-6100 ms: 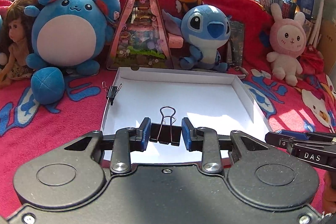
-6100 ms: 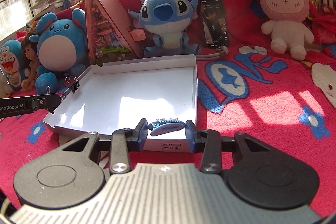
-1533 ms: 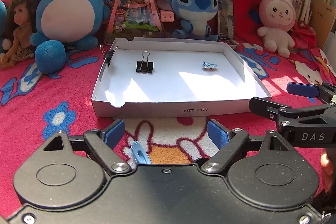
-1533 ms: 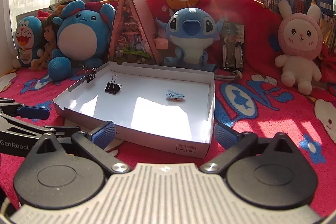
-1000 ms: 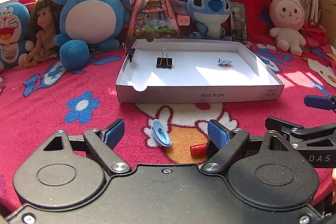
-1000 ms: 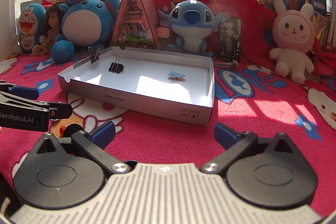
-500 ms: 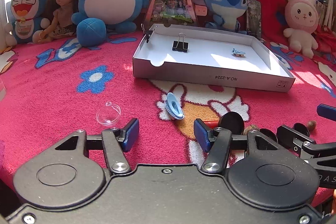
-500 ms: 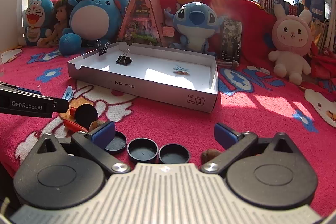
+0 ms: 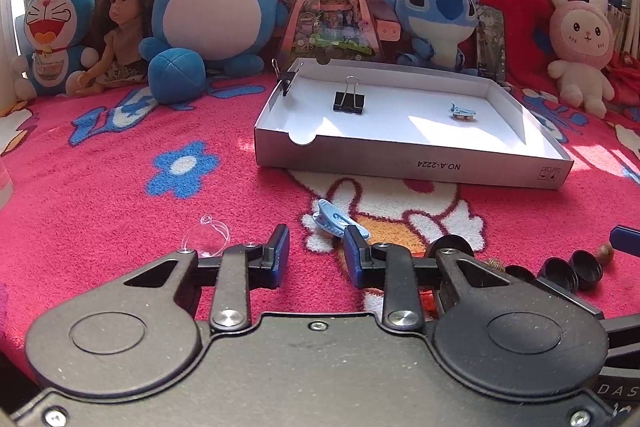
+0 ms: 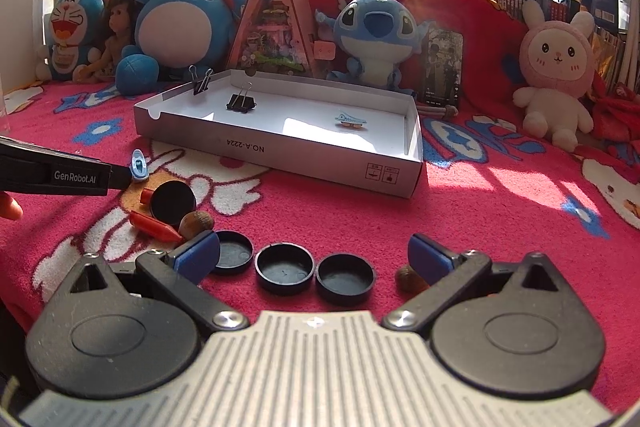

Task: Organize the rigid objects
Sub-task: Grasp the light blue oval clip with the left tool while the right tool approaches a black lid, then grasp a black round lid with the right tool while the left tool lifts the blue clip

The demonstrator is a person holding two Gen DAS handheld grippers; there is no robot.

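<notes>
since the earlier frame you pulled both grippers back from the white box (image 9: 408,163), where a binder clip (image 9: 349,101) and small blue clip (image 9: 463,111) lie; left gripper (image 9: 316,255), part-open and empty, nears the light-blue clip (image 9: 332,221), right gripper (image 10: 312,253), wide and empty, straddles the black caps (image 10: 285,267), all unsorted.

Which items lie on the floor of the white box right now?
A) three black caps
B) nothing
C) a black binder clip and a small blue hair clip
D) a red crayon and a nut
C: the black binder clip and small blue hair clip sit inside the white box; the black caps lie on the blanket outside it.
</notes>
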